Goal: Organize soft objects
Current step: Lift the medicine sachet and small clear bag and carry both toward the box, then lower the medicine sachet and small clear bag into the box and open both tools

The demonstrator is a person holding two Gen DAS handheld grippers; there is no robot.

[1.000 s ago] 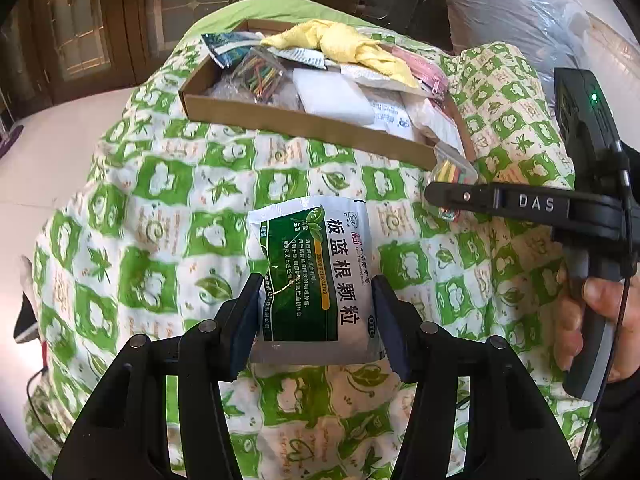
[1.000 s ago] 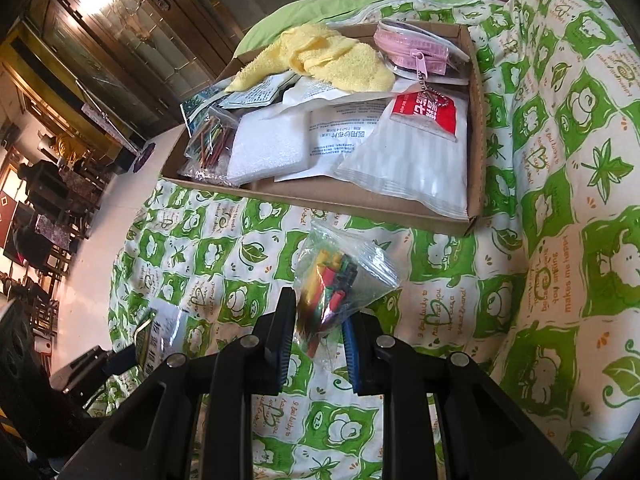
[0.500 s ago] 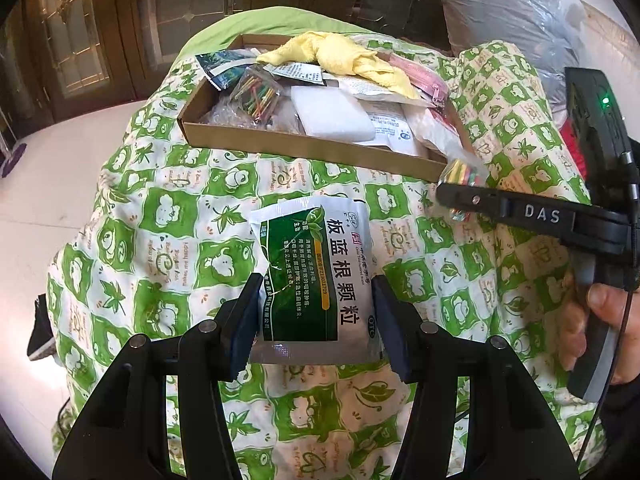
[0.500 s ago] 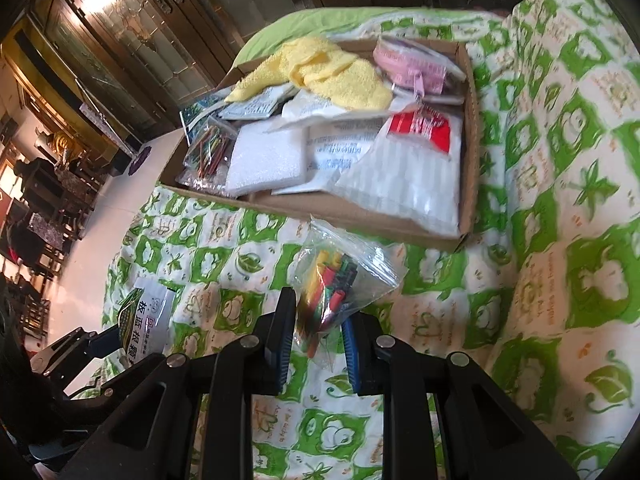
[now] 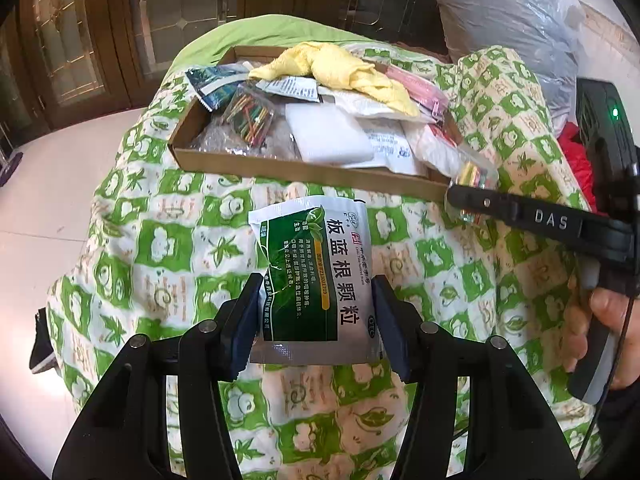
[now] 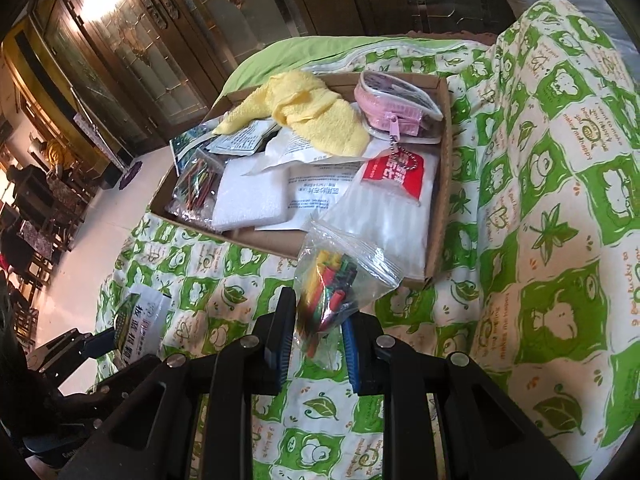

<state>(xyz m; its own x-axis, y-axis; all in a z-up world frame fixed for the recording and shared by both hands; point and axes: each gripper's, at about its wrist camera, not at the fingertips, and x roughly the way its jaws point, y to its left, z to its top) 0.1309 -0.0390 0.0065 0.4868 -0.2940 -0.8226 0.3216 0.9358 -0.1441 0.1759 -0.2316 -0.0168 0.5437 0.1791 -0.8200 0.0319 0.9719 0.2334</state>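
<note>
Green-and-white checked quilt [image 5: 160, 248] covers the whole work surface, with dark wood-and-glass doors [image 6: 132, 40] at the far side of the room and pale floor tiles off to the left. I have my left gripper [image 5: 314, 316] clamped on a green medicine sachet [image 5: 316, 268], its jaws pressing the packet's two side edges and holding it upright above the quilt, near me. My right gripper [image 6: 318, 328] is closed on a clear zip bag of coloured tubes [image 6: 336, 280], which stands up between the pads just in front of the near right corner of the cardboard tray [image 6: 440, 200]. From the left wrist view I see that bag at the tip of the right gripper, by the tray's near wall. The tray sits farther out on the quilt and holds a yellow cloth [image 6: 316, 112] at the far side, a pink zip pouch [image 6: 396, 108] to its right, a white foam pad [image 6: 248, 196] in the middle, a red-labelled packet [image 6: 384, 200] on the right, and a second bag of coloured sticks [image 5: 248, 116] on the left.
</note>
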